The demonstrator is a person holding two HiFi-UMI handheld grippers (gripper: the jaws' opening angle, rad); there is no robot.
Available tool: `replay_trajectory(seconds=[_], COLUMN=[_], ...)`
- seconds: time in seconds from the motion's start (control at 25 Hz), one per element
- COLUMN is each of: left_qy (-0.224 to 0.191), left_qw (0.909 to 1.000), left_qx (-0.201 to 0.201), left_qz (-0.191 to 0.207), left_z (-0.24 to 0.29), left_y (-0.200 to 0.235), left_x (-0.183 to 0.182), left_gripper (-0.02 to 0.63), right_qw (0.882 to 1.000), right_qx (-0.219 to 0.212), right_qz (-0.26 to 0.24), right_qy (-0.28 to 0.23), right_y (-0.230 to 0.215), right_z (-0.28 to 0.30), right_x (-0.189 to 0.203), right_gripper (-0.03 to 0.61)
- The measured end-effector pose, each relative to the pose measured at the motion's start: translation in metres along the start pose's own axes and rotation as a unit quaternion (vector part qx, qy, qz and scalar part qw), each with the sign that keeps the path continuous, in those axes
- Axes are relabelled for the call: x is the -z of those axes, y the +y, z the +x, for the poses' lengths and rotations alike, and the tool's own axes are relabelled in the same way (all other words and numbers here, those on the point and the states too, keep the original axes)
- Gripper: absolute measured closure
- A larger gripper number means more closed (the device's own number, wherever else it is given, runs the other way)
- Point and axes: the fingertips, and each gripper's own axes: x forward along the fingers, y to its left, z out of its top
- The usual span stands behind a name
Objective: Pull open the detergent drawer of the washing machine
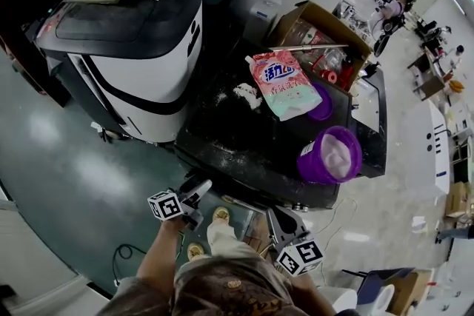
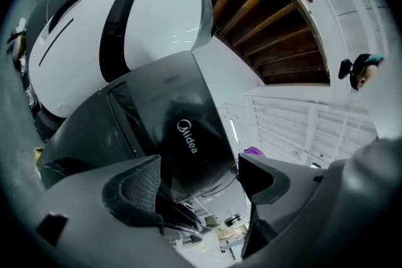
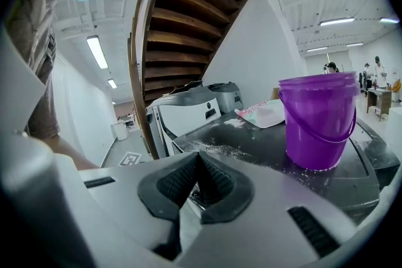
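Observation:
The dark washing machine [image 1: 244,137] fills the middle of the head view, seen from above, and its front face is hidden under its top edge. My left gripper [image 1: 198,202] hangs by the machine's front left corner. In the left gripper view my left gripper [image 2: 198,166] is open, and the dark glossy front panel with the Midea logo [image 2: 188,138] shows between the jaws, apart from both pads. I cannot tell which part of that front is the drawer. My right gripper [image 1: 281,224] is lower right, in front of the machine. Its pads [image 3: 213,182] are pressed together on nothing.
On the washer's top stand a purple bucket [image 1: 331,154], a pink detergent bag [image 1: 285,83] and spilled white powder [image 1: 246,95]. A white and black machine [image 1: 141,48] stands to the left. A cardboard box [image 1: 326,33] sits behind. My legs and shoes [image 1: 221,215] are below the grippers.

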Motion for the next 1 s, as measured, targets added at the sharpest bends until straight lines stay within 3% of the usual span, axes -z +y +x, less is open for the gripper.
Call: replay_trajectory(seconds=[0.24,0.52,1.0], left_qy=[-0.012,-0.007,-0.058], left_qw=[0.9997,0.9986,0.9925], left_qx=[0.003,0.035,0.088], left_qz=[-0.019,-0.039,-0.063], left_z=[0.000,0.010,0.019], left_y=[0.013,0.019,0.015], left_x=[-0.005,-0.005,-0.021], left_gripper=[0.233,0.233,0.232], right_qw=[1.000,0.999,0.999], right_qx=[-0.009,-0.012,-0.010], right_qz=[0.006,0.007,0.004], right_qy=[0.018,0.031,0.046], right_y=[-0.002,-0.005,-0.009], right_z=[0.004,0.012,0.008], right_x=[0.008,0.013,0.018], right_gripper=[0.575,0.574,0.574])
